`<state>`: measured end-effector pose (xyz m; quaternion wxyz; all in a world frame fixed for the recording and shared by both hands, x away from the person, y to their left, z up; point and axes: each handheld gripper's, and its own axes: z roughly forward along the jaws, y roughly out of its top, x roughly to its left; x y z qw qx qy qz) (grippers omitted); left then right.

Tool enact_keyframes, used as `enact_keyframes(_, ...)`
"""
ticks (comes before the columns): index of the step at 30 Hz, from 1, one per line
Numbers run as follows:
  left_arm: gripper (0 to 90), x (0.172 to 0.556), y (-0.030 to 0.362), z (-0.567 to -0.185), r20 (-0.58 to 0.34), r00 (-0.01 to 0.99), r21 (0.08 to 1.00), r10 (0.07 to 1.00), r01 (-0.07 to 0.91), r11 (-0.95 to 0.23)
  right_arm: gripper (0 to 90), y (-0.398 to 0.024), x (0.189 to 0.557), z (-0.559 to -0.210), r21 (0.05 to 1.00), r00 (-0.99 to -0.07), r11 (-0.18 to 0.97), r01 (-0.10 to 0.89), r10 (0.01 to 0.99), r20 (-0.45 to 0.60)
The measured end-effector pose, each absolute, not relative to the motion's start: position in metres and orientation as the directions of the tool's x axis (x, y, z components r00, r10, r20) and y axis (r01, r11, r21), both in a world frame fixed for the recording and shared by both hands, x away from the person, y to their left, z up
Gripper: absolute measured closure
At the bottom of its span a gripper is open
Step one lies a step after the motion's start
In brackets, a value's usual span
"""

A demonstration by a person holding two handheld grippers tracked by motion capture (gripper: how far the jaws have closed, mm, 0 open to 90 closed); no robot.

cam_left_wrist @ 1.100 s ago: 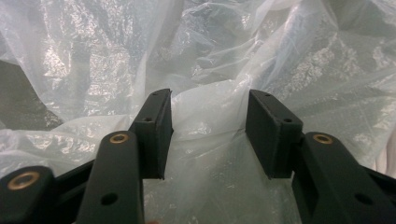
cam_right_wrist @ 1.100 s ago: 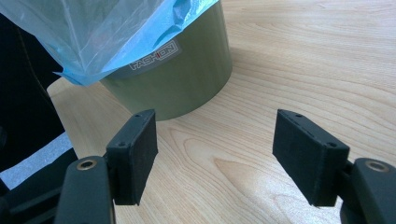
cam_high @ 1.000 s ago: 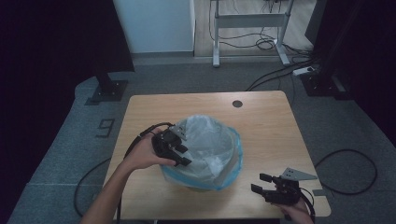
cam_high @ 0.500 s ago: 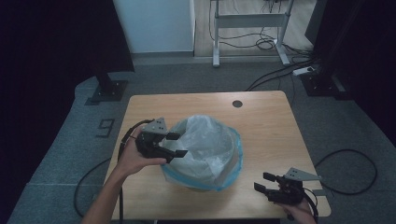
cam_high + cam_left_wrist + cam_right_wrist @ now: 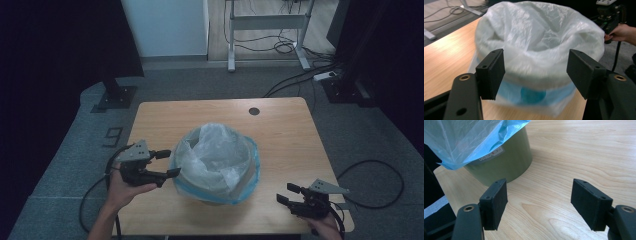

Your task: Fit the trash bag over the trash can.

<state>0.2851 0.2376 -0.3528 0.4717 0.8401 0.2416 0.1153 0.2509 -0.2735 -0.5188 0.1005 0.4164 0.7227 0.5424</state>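
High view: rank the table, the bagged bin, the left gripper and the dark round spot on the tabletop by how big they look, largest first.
1. Table
2. Bagged bin
3. Left gripper, which is nearer the camera than the spot, though the gap in size is plain
4. Dark round spot

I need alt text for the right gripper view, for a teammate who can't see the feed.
The right gripper has its two black jaws wide open over bare wooden table, holding nothing. Beyond the left jaw stands an olive-green bin with a white label, a blue plastic bag folded over its rim.
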Motion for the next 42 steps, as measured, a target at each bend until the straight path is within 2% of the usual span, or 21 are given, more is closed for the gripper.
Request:
enact_keyframes(11,31.1,0.262,0.269,-0.388,-0.05,0.816,0.834,0.576,0.352,-0.425,28.2,-0.286,0.252,-0.519,0.867,-0.602,0.049,0.495,0.74,0.302)
enact_keyframes(27,31.3,0.271,0.284,-0.458,-0.14,0.757,0.774,0.638,0.486,-0.407,28.0,-0.293,0.254,-0.523,0.862,-0.583,0.064,0.502,0.761,0.283)
enact_keyframes(42,31.2,0.279,0.284,-0.473,-0.166,0.748,0.765,0.643,0.509,-0.394,27.9,-0.293,0.258,-0.527,0.854,-0.577,0.073,0.515,0.766,0.282)
